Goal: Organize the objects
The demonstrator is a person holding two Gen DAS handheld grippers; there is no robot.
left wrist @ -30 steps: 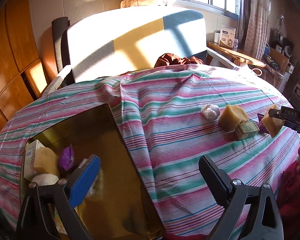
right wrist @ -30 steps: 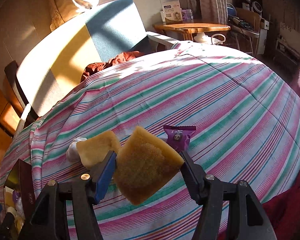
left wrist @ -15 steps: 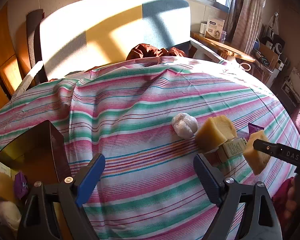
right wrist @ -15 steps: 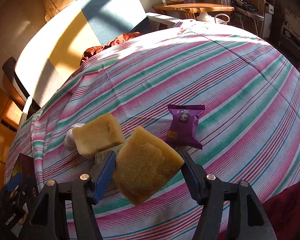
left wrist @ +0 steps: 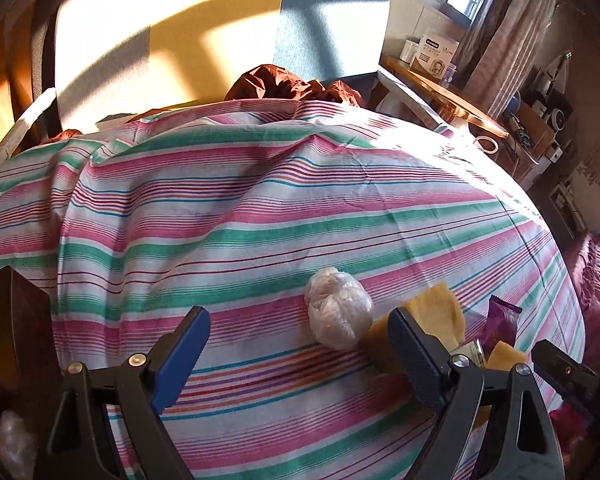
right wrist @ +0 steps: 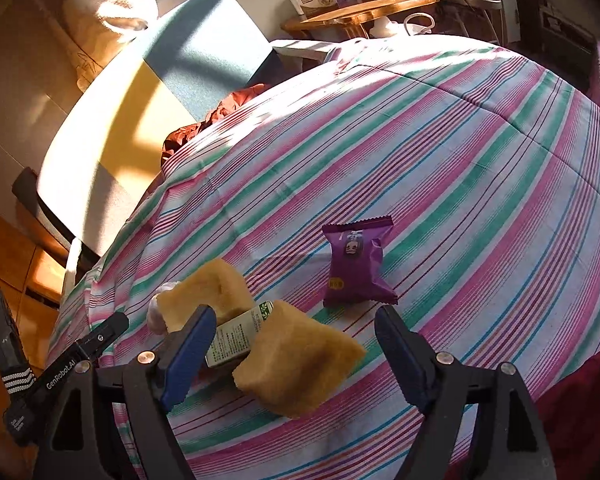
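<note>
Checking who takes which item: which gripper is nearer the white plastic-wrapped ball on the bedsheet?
Left. The left gripper hangs open with the white plastic-wrapped ball just ahead between its fingers. The right gripper sits farther right, its jaws just opened around a yellow sponge.

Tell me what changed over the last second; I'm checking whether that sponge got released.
Yes. The right gripper has just been opening; the yellow sponge it clamped now sits loose between its jaws, touching neither pad. The left gripper, open and empty, swung from the box toward the white wrapped ball. The purple packet and the other sponge stayed put.
</note>
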